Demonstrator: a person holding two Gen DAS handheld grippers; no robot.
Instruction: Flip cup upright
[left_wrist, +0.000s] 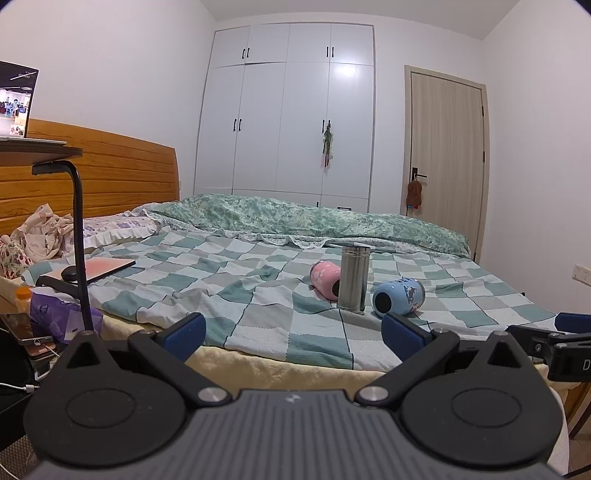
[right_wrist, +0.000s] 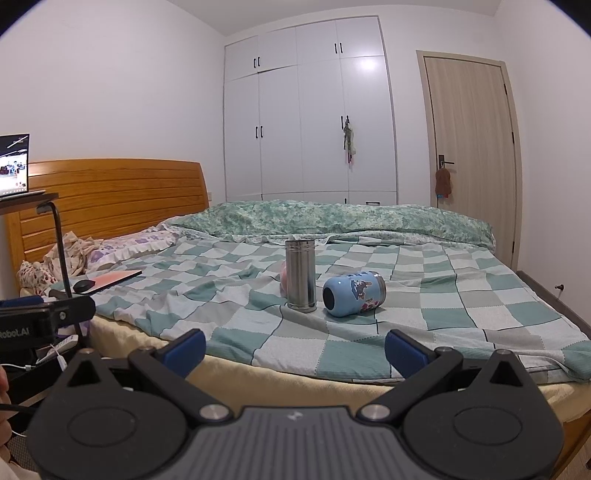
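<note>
Steel cylindrical flask (left_wrist: 354, 278) stands upright on a checked green-and-white bedspread (left_wrist: 258, 288).
A pale blue cup (left_wrist: 399, 297) lies toppled at its 3 o'clock, a pink cup (left_wrist: 325, 278) at 9 o'clock; left gripper (left_wrist: 293, 332) and right gripper (right_wrist: 295, 349) both gape, holding nothing.

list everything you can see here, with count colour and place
steel cup: 1, silver, upright mid-bed
blue cup: 1, light blue, on its side right of the steel cup
pink cup: 1, pink, on its side left of the steel cup
blanket: 1, green and white checks, over the bed
headboard: 1, wood, left
wardrobe: 1, white, far wall
door: 1, beige, right
left tool: 1, black with blue pads, open
right tool: 1, same, open
</note>
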